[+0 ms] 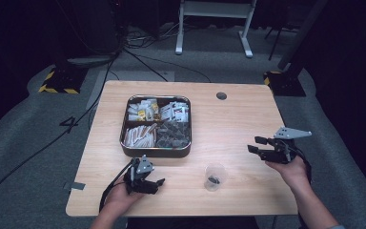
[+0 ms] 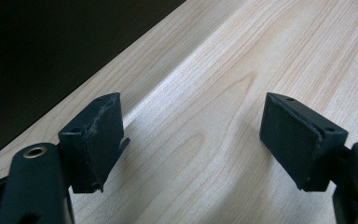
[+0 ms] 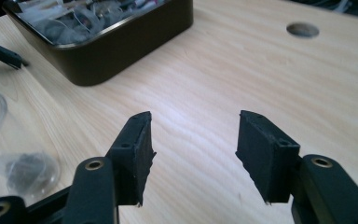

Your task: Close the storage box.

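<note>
- Your left gripper (image 1: 158,182) sat near the table's (image 1: 238,124) front edge, jaws wide apart, empty.
- Your right gripper (image 1: 256,144) hovered at the right, spread, holding nothing.
- The clear cup (image 1: 215,176) lay between them, the tray (image 1: 156,151) behind.

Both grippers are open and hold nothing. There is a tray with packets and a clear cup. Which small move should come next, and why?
Probably the left gripper should move toward the clear cup and steady it. Its jaws stand open and empty over bare table, and the cup stands just beside it, apart from the tray. The right gripper, also open, would stay free for the tray's packets.
</note>
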### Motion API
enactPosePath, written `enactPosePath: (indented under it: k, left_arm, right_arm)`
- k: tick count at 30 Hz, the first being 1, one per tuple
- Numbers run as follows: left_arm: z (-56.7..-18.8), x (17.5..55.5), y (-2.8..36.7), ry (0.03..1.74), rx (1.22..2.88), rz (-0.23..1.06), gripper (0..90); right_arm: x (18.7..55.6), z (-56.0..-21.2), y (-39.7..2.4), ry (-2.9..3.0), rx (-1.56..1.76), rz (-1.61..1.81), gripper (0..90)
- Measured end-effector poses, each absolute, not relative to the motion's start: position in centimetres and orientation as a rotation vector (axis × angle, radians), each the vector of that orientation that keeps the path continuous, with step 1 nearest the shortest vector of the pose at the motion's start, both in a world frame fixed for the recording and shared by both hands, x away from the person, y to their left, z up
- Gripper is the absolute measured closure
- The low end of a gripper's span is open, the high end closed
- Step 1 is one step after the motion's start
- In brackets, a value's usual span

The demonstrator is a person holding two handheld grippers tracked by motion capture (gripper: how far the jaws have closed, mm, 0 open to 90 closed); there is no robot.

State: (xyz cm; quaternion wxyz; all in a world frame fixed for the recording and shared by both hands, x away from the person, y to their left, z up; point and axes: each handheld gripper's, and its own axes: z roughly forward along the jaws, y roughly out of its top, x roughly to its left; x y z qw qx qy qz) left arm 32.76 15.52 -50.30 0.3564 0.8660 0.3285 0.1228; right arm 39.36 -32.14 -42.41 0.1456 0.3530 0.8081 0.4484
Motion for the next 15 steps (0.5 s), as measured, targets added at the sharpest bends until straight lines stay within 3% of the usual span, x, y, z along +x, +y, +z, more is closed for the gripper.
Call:
enactPosePath:
  k: [15]
  left_arm:
    - [-50.3, 33.0, 15.4, 0.846, 2.240, 0.314, 21.1]
  right_arm:
    - [38.6, -47.5, -34.7, 2.341, 1.108, 1.180, 43.6]
